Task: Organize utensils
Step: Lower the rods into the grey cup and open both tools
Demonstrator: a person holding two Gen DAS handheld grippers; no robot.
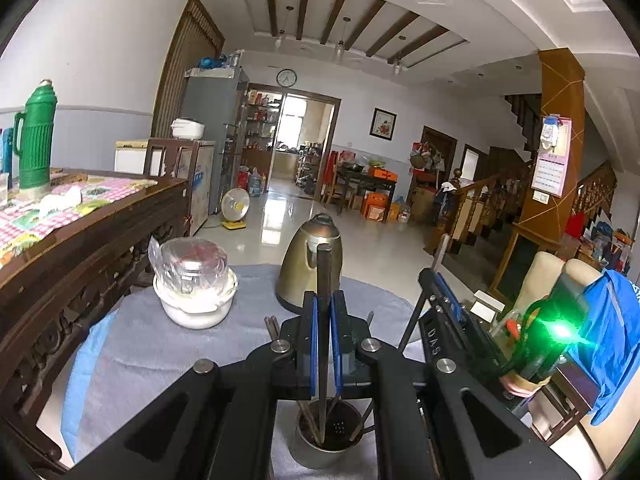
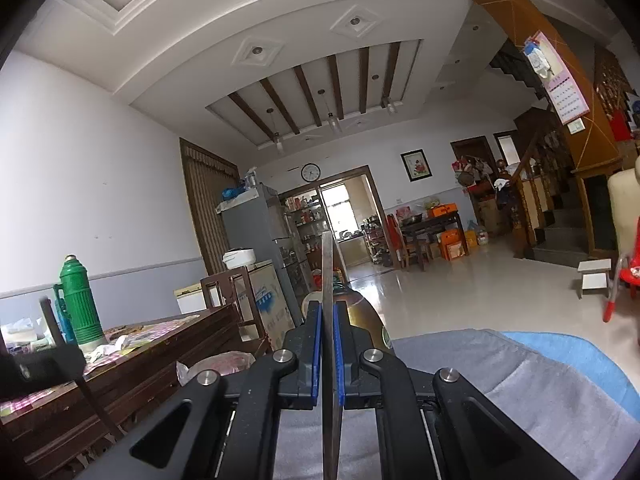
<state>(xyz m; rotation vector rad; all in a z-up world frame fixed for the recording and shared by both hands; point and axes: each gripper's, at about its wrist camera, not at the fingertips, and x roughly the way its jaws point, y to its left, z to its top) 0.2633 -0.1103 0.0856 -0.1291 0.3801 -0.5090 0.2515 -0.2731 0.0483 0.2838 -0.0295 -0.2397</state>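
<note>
The left gripper [image 1: 325, 312] is closed on a dark, flat utensil handle [image 1: 323, 280] that stands upright between its blue pads [image 1: 314, 344], with the lower end reaching down into a metal cup [image 1: 326, 446] directly beneath the jaws. That cup sits on a table covered with a grey cloth [image 1: 160, 344] and already holds several chopsticks [image 1: 310, 420] leaning against its rim. Beyond the cup stands a brass-coloured kettle [image 1: 310, 264], just behind the upright handle, and to the left of the kettle a white bowl [image 1: 196, 304] carries a plastic-wrapped container. The right gripper [image 2: 328, 320] is likewise clamped tight, on a thin, flat metal utensil [image 2: 329, 280] held upright and seen edge-on, so I cannot tell what kind it is; its top rises above the fingertips and its lower part runs down past the bottom of the view. In the left view the right gripper [image 1: 448, 300] shows to the right of the kettle. A dark wooden sideboard [image 1: 88, 240] runs close along the left edge of the table, bearing a green thermos [image 1: 36, 136]. Past the kettle the tiled floor [image 1: 380, 248] lies open.
</note>
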